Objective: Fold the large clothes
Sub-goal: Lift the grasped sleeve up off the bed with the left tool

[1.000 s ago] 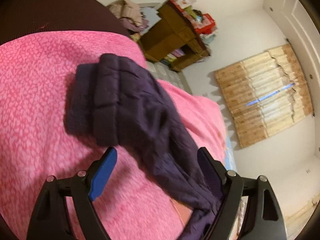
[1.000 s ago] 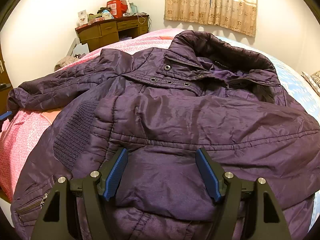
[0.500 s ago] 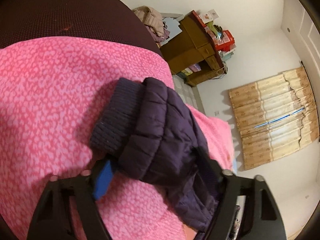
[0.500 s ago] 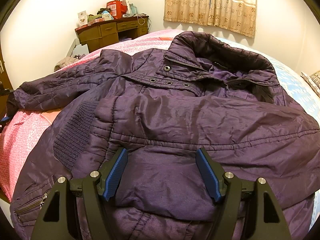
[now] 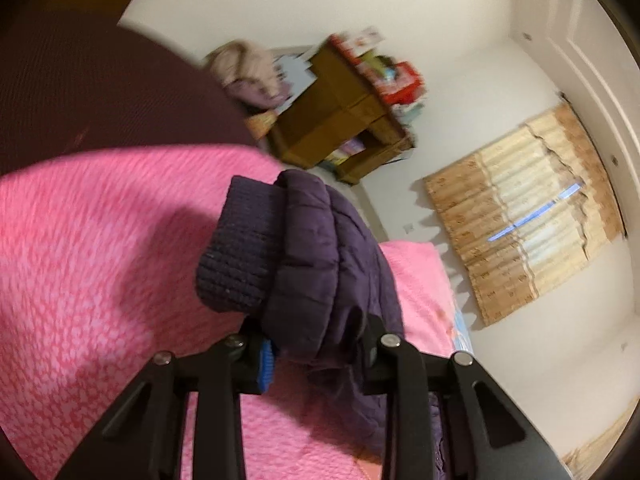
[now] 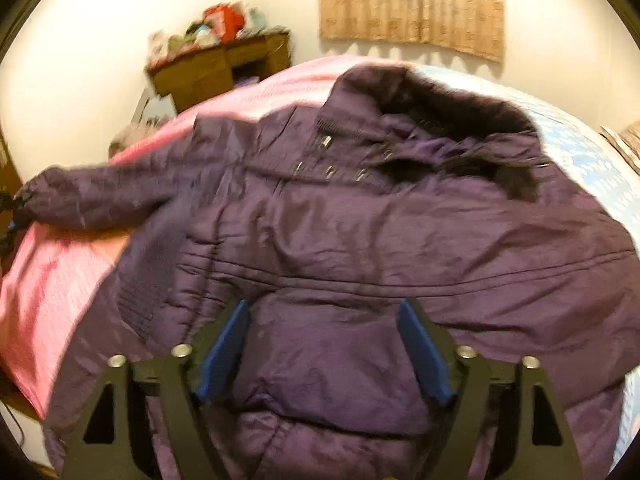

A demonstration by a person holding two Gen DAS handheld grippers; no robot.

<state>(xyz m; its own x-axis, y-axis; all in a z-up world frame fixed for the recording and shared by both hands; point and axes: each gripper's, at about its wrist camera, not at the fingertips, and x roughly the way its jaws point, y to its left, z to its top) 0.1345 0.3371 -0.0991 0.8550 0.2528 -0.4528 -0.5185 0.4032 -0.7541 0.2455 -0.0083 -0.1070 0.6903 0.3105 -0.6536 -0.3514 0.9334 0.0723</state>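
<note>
A large dark purple padded jacket [image 6: 360, 248] lies spread front-up on the bed, collar at the far end. One sleeve [image 6: 92, 200] stretches to the left. My left gripper [image 5: 316, 340] is shut on that sleeve [image 5: 320, 264] just behind its knitted cuff [image 5: 240, 256] and holds it lifted above the pink blanket [image 5: 100, 260]. My right gripper [image 6: 324, 344] is open, its blue pads [image 6: 224, 348] hovering over the jacket's lower front without holding it.
The pink blanket [image 6: 52, 280] covers the bed's left side, a light blue sheet [image 6: 600, 168] the right. A cluttered wooden desk [image 6: 220, 64] and a curtained window [image 6: 412, 4] stand by the far wall. A dark headboard [image 5: 100, 92] rises behind the blanket.
My left gripper moved onto the sleeve end and closed on it, then lifted it. My right gripper stayed open but drew back and up, so more of the jacket shows.
</note>
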